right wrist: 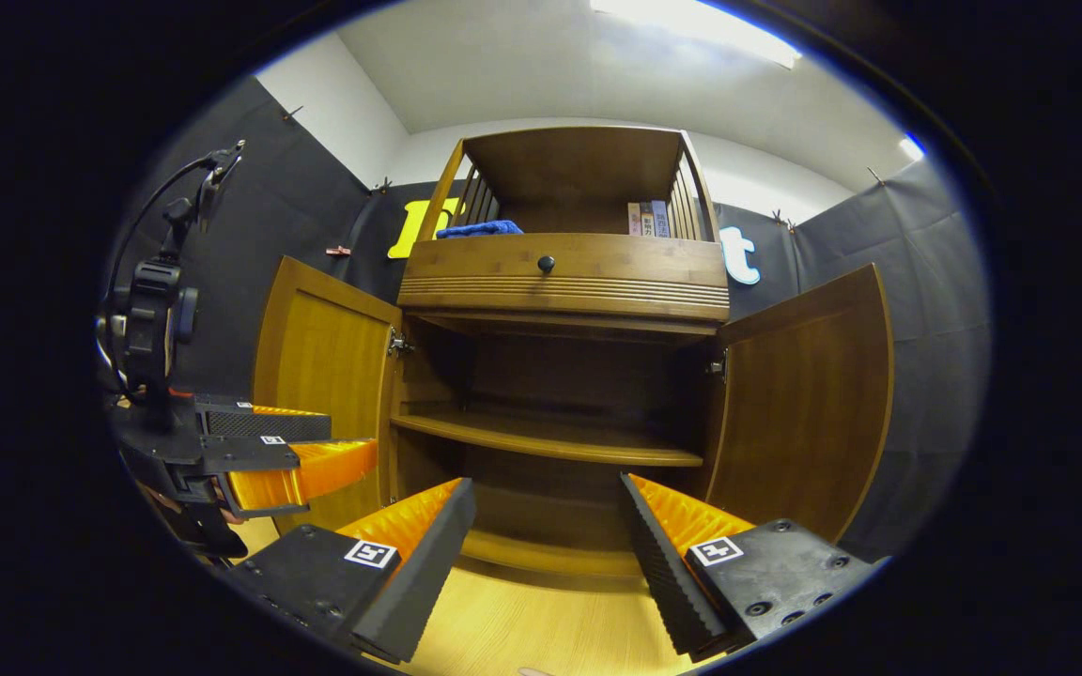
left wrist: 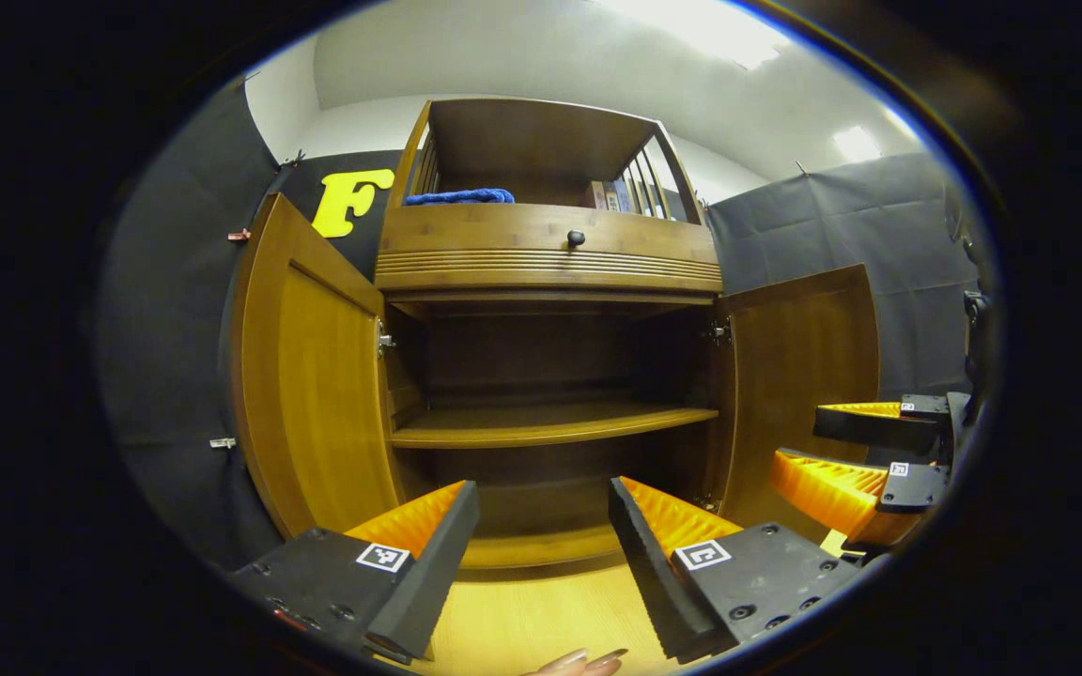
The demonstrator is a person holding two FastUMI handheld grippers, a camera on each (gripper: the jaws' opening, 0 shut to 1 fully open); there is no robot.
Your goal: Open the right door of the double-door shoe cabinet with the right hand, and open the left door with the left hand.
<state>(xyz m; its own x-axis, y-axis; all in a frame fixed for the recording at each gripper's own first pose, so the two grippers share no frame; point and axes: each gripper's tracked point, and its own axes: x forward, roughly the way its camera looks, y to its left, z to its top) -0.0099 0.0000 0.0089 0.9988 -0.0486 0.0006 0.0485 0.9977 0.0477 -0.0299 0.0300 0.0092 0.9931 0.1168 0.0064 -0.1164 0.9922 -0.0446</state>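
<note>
Risk is judged low: left door (left wrist: 316,376) and right door (right wrist: 809,394) of shoe cabinet (right wrist: 564,376) are swung wide, left tongs (left wrist: 541,540) and right tongs (right wrist: 546,540) gaped empty, though a door edge could be clipped on withdrawal.

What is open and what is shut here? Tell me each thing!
left door: swung wide open
right door: swung wide open
drawer: pushed shut
inside shelf: bare
left gripper: fingers apart, holding nothing
right gripper: fingers apart, holding nothing
</note>
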